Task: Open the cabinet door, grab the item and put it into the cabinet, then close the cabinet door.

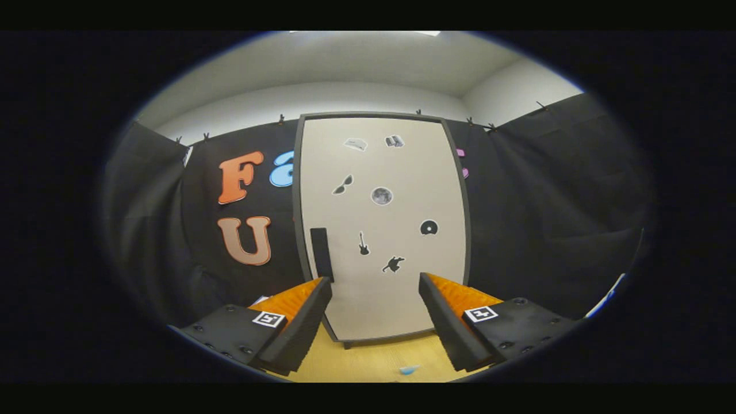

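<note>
A tall cabinet (pixel 382 230) with a dark frame stands upright on the wooden table, straight ahead of my fingers. Its pale door (pixel 402 172) is closed and carries several small black stickers. A dark vertical handle (pixel 321 253) sits low on the door's left side, just above and beyond my left fingertip. My gripper (pixel 375 280) is open, its fingers spread wide with nothing between them, some way short of the door. A small light-blue item (pixel 409 370) lies on the table, close under the gripper between the fingers.
The light wooden table (pixel 368 359) runs from under the gripper to the cabinet's foot. Black cloth walls (pixel 546 218) close the booth behind and on both sides of the cabinet. A white wall and ceiling show above the cloth.
</note>
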A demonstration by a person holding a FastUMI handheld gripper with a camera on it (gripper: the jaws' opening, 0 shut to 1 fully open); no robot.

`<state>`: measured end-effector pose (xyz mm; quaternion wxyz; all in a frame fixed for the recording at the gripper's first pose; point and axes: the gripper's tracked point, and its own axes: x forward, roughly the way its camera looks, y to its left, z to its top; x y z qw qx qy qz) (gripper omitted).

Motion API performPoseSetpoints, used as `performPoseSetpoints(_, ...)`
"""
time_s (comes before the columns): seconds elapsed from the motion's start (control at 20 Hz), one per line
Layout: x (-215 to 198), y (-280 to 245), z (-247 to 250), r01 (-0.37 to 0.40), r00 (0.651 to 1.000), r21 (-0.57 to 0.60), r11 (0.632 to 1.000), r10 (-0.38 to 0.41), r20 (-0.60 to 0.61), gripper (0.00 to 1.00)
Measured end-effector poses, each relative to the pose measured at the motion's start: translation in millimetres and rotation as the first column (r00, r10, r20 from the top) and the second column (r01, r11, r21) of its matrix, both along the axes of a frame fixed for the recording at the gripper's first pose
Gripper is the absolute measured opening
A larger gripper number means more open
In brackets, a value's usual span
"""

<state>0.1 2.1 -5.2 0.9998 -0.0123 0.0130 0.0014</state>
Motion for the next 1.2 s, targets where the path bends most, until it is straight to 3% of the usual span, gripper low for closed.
performPoseSetpoints(0.4,26,25,-1,-0.045,0.999,-0.002,0.999,0.045,0.024,0.98)
performPoseSetpoints(0.85,90,66,-26,-0.122,0.991,-0.013,0.993,0.121,-0.052,0.98)
performPoseSetpoints(1.2,145,85,-53,-0.126,0.987,-0.047,0.991,0.121,-0.108,0.98)
